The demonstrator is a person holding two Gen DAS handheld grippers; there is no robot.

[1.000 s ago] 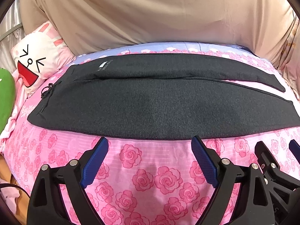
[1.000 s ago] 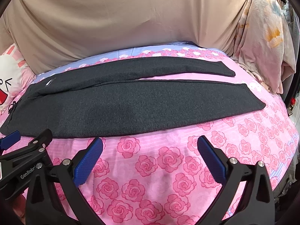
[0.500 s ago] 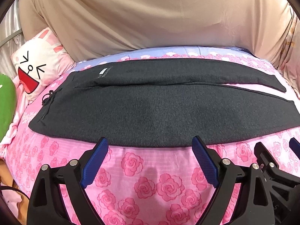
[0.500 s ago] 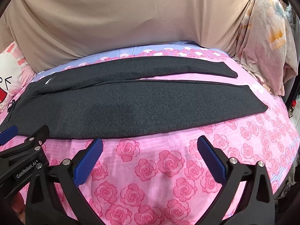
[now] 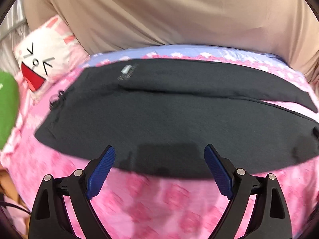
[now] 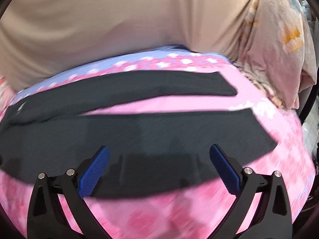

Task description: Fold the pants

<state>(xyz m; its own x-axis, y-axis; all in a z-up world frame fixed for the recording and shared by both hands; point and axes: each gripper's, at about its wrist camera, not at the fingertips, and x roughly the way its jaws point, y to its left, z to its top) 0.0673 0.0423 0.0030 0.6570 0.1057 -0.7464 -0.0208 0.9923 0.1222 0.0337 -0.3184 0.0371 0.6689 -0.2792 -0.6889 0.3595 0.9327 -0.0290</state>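
Note:
Dark grey pants [image 5: 169, 119] lie flat across a pink rose-print bed, waistband at the left, both legs running to the right. My left gripper [image 5: 159, 159] stands open over the near edge of the pants, close to the waist end, holding nothing. In the right wrist view the two pant legs [image 6: 149, 131] spread apart toward their hems. My right gripper [image 6: 159, 159] is open above the near leg's lower edge, with nothing between its blue pads [image 6: 93, 171]. Both views are motion-blurred.
A white rabbit-face pillow [image 5: 43, 59] and a green cushion [image 5: 6, 109] sit at the left end of the bed. Beige fabric [image 5: 169, 14] hangs behind the bed. A pale printed blanket [image 6: 279, 45] is heaped at the right end.
Both grippers have moved forward toward the pants, so their tips now overlap the near edge. The grippers have drifted apart, each out of the other's view. Jaws remain open.

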